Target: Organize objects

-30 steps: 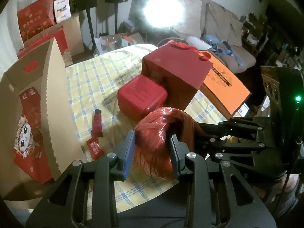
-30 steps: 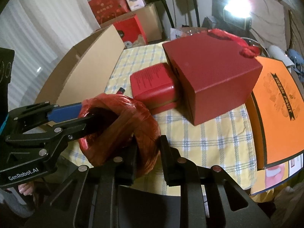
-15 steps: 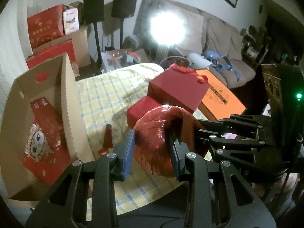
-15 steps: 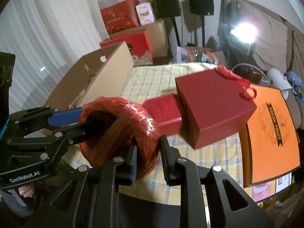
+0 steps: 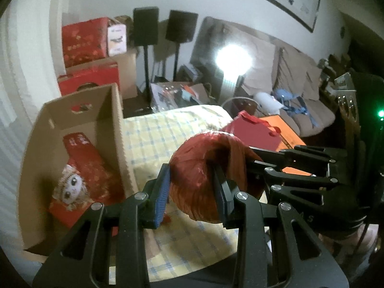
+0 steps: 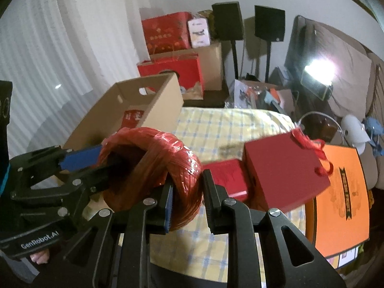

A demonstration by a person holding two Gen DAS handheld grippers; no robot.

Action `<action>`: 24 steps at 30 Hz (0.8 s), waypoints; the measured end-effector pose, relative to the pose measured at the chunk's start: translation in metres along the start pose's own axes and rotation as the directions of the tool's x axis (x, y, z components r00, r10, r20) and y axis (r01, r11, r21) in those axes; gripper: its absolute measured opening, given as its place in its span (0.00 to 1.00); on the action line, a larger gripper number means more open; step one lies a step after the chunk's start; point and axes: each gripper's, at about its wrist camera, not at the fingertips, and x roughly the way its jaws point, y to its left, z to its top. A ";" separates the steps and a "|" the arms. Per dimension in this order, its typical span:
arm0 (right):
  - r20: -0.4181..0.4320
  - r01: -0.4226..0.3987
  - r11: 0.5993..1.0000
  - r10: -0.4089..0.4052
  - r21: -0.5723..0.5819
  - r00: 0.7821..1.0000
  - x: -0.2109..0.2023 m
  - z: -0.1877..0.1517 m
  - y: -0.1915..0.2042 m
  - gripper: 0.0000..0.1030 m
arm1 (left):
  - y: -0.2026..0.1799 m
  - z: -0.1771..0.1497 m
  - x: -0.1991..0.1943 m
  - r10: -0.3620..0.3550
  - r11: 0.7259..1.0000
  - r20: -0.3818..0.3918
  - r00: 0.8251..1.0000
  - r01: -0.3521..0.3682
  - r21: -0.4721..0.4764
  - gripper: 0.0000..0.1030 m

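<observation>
a: going left to right, what's there?

b: open cardboard box (image 5: 79,158) on the left with a red packet (image 5: 84,175) inside (cartoon face on it). then the red coil of twine (image 5: 206,175), up off the checked tablecloth (image 5: 168,129). left gripper (image 5: 192,192) pinches one side of the ring, right gripper (image 6: 187,192) pinches the other.

a: further right?

b: dark red gift box (image 6: 285,168), then an orange box (image 6: 340,204). it's blurry, so probably a smaller red box (image 6: 228,177) beside the gift box.

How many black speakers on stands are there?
2: the left speaker and the right speaker stand side by side against the far wall, behind the table. Others may be hidden.
</observation>
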 end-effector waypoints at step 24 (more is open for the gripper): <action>0.000 -0.047 0.988 0.047 -0.149 0.999 0.058 0.074 0.076 0.20 | 0.099 0.029 -0.008 0.139 0.980 0.048 0.989 -0.130 -0.152 0.31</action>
